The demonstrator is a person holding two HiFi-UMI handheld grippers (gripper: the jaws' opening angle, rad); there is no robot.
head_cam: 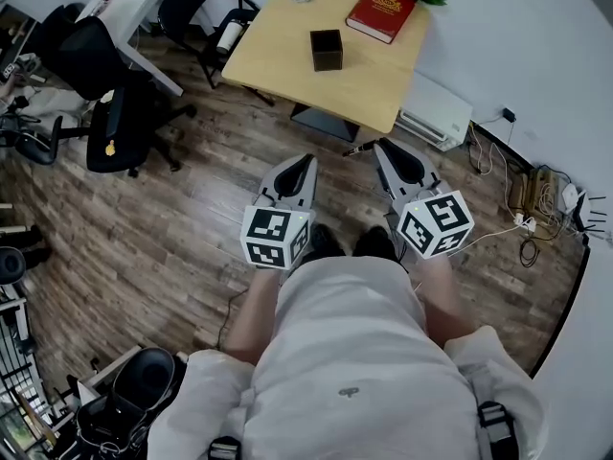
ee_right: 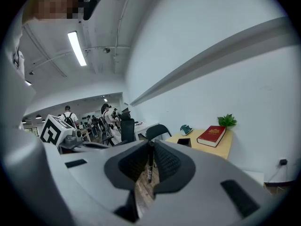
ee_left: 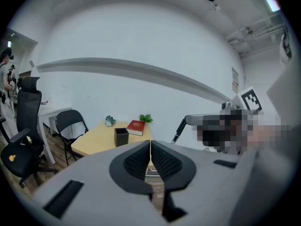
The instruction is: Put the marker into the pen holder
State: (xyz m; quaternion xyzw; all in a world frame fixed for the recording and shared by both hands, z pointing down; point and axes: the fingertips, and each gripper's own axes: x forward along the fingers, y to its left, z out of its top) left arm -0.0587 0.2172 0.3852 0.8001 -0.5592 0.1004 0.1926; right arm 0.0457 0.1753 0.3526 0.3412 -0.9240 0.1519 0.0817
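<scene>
Clamping the marker [ee_right: 149,169] in right claw [ee_right: 151,144], left claw [ee_left: 150,142] closed empty, pen holder [head_cam: 326,50] on table [head_cam: 287,56]

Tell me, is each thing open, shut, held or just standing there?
left gripper, shut, empty.
right gripper, shut on the marker.
pen holder, upright on the table, open top.
red book, closed, lying flat on the table.
</scene>
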